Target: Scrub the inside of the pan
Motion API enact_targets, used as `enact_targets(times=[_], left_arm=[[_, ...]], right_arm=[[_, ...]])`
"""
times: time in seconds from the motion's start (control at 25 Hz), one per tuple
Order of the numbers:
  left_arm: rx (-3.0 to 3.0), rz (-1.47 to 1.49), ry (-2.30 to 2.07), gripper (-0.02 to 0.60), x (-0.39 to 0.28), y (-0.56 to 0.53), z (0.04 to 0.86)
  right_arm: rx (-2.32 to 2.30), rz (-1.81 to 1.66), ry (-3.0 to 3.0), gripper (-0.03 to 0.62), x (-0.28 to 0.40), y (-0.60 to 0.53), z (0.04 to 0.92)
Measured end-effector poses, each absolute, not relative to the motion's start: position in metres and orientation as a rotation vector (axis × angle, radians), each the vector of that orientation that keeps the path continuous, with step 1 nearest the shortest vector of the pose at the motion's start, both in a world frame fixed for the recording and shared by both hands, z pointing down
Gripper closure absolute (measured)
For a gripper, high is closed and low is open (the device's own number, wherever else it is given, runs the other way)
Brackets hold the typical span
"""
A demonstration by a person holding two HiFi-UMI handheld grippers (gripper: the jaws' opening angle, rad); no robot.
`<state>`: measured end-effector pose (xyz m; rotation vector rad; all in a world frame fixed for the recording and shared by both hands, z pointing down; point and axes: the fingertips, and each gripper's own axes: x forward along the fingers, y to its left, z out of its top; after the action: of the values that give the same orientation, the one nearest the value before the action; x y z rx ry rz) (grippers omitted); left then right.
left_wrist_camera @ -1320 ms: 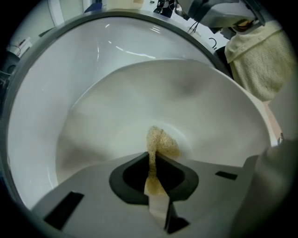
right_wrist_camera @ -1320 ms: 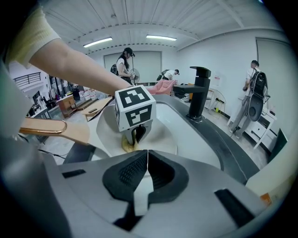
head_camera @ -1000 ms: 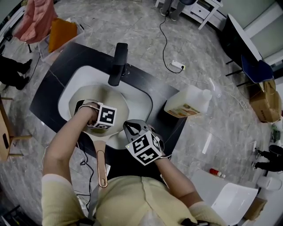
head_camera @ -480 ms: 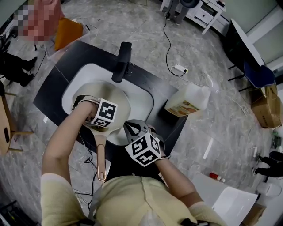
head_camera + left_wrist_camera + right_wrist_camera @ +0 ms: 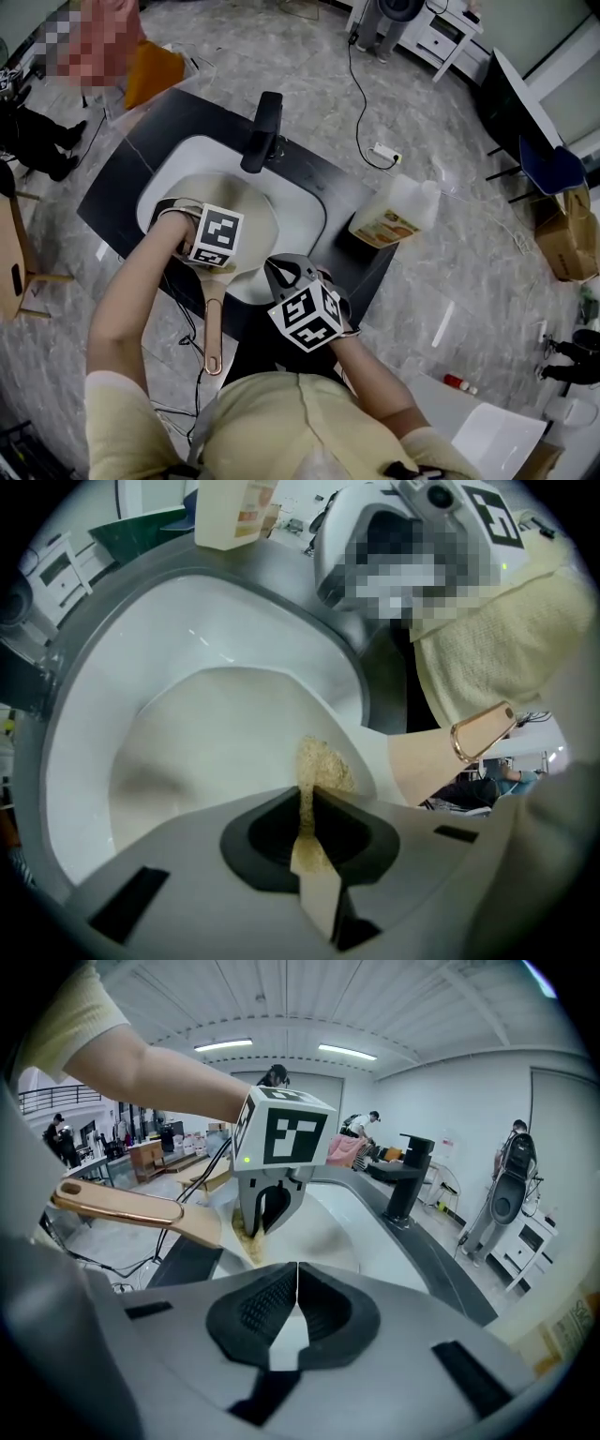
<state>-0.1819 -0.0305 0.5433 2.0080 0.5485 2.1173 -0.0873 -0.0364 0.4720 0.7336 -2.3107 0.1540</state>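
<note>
A cream pan (image 5: 251,217) lies in the white sink (image 5: 302,214), its copper-coloured handle (image 5: 214,328) pointing back at the person. My left gripper (image 5: 216,247) reaches down into the pan near the handle end. It is shut on a tan scrub sponge (image 5: 323,761), whose rough tip presses on the pan's inner surface (image 5: 216,733). My right gripper (image 5: 279,270) hovers over the sink's front edge, right of the handle. In the right gripper view its jaws (image 5: 297,1274) stand shut with nothing between them, facing the left gripper (image 5: 267,1206).
A black faucet (image 5: 262,131) stands at the sink's far edge. The black counter (image 5: 141,141) surrounds the sink. A white detergent jug (image 5: 398,216) lies at its right end. Cables trail on the grey floor (image 5: 356,84), and people and furniture stand around the room's edges.
My left gripper has slid a little to the left across the pan with the sponge. The right gripper has hardly moved.
</note>
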Motion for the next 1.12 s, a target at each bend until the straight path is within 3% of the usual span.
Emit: enact_targets(times=[0.28, 1.12], left_arm=[[2.133, 2.143, 0.455, 0.543, -0.178, -0.036, 0.521], [2.657, 1.865, -0.665, 0.543, -0.155, -0.064, 0.446]], right_arm=[[0.709, 0.152, -2.334, 0.579, -0.094, -0.029, 0.466], [0.791, 0.169, -2.361, 0.579, -0.082, -0.034, 0.448]])
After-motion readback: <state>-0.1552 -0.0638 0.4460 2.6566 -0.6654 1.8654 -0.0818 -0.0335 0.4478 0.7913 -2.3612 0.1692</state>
